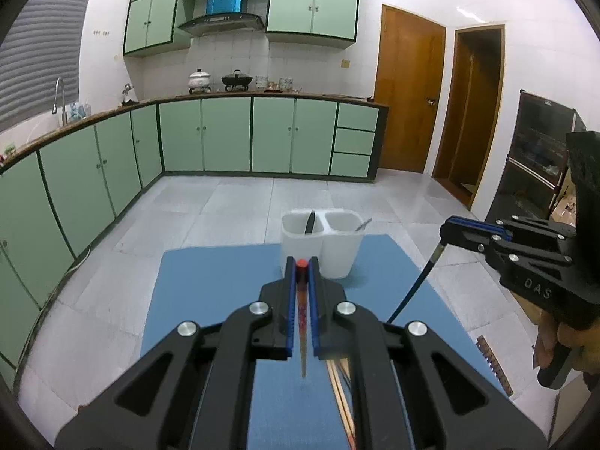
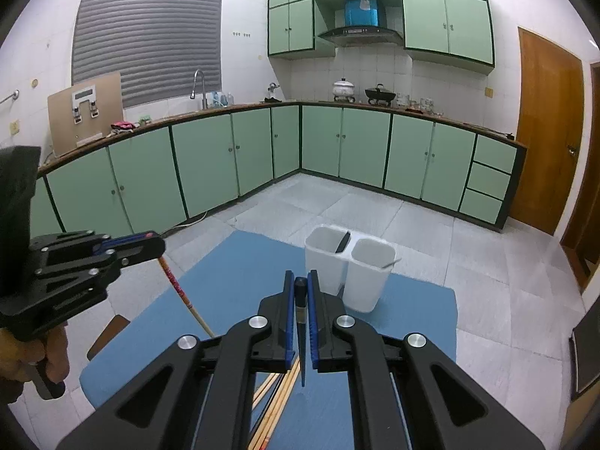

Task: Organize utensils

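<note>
My left gripper (image 1: 301, 262) is shut on a chopstick (image 1: 302, 322) with a red top end; it hangs tip-down above the blue mat (image 1: 210, 300). My right gripper (image 2: 300, 277) is shut on a dark chopstick (image 2: 301, 337), also above the mat. Each gripper shows in the other's view: the right gripper (image 1: 446, 230) with its dark chopstick (image 1: 412, 285), and the left gripper (image 2: 159, 243) with its red-patterned chopstick (image 2: 183, 296). A white two-compartment holder (image 1: 339, 258) (image 2: 365, 288) stands at the mat's far edge, just beyond both grippers. It holds a black utensil (image 1: 309, 222) in its left compartment and a metal one (image 1: 363, 224) in its right.
Several loose chopsticks (image 2: 273, 405) (image 1: 341, 393) lie on the mat under the grippers. The mat covers a table over a grey tiled floor (image 1: 240, 202). Green cabinets (image 2: 210, 157) line the walls. A person's hand (image 2: 52, 352) grips the left handle.
</note>
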A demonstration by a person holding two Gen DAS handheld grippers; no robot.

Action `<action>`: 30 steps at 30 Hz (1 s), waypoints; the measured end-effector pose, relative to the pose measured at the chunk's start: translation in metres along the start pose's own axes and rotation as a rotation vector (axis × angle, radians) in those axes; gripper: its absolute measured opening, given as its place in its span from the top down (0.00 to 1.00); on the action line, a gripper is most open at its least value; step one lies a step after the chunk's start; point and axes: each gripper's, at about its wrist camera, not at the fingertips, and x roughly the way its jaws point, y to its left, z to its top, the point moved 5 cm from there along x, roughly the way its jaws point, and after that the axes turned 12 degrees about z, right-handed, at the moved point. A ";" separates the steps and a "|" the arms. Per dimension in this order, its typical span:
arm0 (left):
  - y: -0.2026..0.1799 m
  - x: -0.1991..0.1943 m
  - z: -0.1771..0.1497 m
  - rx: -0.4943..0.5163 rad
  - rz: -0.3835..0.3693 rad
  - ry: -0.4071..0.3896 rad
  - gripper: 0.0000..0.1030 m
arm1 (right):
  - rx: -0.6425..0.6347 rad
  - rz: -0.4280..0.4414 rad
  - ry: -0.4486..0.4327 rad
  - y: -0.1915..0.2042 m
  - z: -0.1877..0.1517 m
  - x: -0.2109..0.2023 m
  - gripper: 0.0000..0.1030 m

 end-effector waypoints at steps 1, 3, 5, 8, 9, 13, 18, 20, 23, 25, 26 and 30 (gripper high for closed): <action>-0.001 0.000 0.006 -0.001 -0.004 -0.007 0.95 | 0.000 -0.002 -0.008 -0.002 0.007 -0.002 0.94; -0.003 0.002 0.022 -0.004 -0.011 -0.021 0.95 | -0.001 -0.010 -0.021 -0.006 0.021 -0.005 0.94; -0.004 0.007 0.040 -0.014 -0.020 -0.031 0.95 | 0.009 -0.021 -0.045 -0.017 0.041 -0.009 0.94; -0.009 0.012 0.068 -0.018 -0.019 -0.058 0.95 | 0.019 -0.032 -0.070 -0.030 0.070 -0.012 0.94; -0.013 0.013 0.077 -0.019 -0.017 -0.072 0.95 | 0.022 -0.037 -0.075 -0.036 0.080 -0.011 0.94; -0.020 0.024 0.117 -0.022 -0.006 -0.124 0.95 | 0.042 -0.055 -0.093 -0.057 0.114 -0.003 0.94; -0.028 0.050 0.156 -0.030 0.021 -0.162 0.95 | 0.030 -0.085 -0.115 -0.079 0.150 0.014 0.94; -0.031 0.065 0.166 -0.031 0.030 -0.169 0.95 | 0.023 -0.094 -0.120 -0.087 0.158 0.025 0.94; -0.038 0.088 0.175 -0.028 0.036 -0.173 0.95 | 0.022 -0.102 -0.115 -0.102 0.162 0.047 0.94; -0.045 0.108 0.176 -0.015 0.040 -0.169 0.95 | 0.036 -0.105 -0.097 -0.116 0.157 0.067 0.94; -0.048 0.118 0.175 -0.008 0.042 -0.166 0.95 | 0.040 -0.106 -0.091 -0.120 0.153 0.074 0.94; -0.051 0.156 0.156 0.001 0.042 -0.115 0.95 | 0.073 -0.101 -0.044 -0.140 0.127 0.108 0.94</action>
